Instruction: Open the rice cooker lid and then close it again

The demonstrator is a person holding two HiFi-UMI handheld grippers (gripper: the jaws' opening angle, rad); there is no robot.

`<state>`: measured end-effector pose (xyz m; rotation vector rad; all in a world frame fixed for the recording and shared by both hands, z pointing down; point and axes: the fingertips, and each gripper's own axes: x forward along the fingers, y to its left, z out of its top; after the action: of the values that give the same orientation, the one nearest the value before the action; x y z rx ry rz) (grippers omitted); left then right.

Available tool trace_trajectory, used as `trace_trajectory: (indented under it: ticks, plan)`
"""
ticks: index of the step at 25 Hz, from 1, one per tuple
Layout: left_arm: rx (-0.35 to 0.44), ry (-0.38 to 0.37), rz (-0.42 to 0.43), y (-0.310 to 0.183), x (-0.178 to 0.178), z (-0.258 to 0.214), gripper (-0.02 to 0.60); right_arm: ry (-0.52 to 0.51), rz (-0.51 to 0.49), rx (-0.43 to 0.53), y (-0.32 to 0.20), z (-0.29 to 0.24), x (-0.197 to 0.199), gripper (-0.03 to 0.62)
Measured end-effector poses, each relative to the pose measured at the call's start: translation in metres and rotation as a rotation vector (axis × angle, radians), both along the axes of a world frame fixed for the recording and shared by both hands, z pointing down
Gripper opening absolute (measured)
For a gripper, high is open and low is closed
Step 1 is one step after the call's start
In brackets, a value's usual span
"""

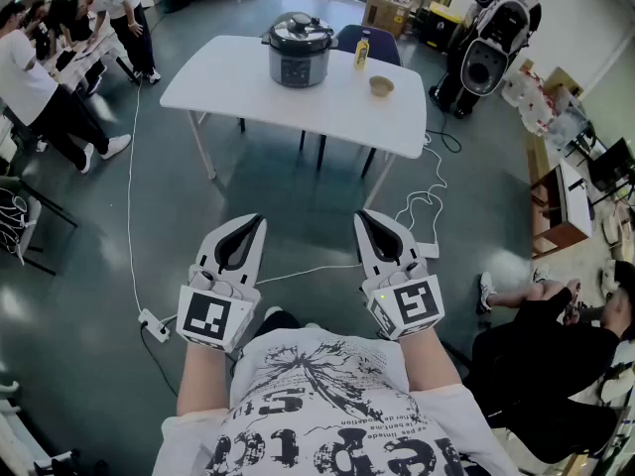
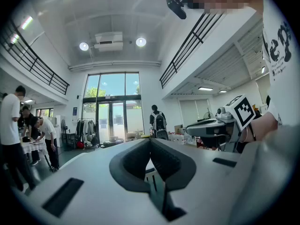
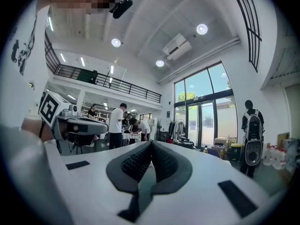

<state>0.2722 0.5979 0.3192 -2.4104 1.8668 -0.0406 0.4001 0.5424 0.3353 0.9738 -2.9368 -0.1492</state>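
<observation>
Rice cooker (image 1: 298,50) sits on the far half of a white table (image 1: 223,85), well apart from both grippers, w/ a yellow bottle (image 1: 363,52) and a small bowl (image 1: 382,86) just to its right. Its lid (image 1: 296,30) is on: dark, domed, w/ a top handle (image 1: 297,17). Detail is too small to tell if it hinges or twists off.

Left gripper (image 1: 254,224) and right gripper (image 1: 365,218) are held level in front of the person's chest, over the floor, not at the table yet. Both sets of jaws are pressed together w/ nothing between them. In each gripper view the pads meet tip to tip, w/ only the room beyond.

Handling, prob.: lid looks rigid metal/plastic, fairly heavy, smooth and a bit slippery for the pads, not fragile. Best hold is the top handle, pinched across its narrow side. The rim looks too broad and curved for a grip. Cooker body is round and may slide or turn on the smooth tabletop, so the other gripper should steady its wall. Bottle and bowl stand near enough to get knocked on that side.
</observation>
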Motion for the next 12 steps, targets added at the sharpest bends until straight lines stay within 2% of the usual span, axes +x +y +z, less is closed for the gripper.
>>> trace_trajectory:
  ticks: [12]
  plan:
    - [0.004,0.002,0.014,-0.004,0.023,-0.001,0.012,-0.045,-0.006,-0.015,-0.001,-0.001,0.020,0.012]
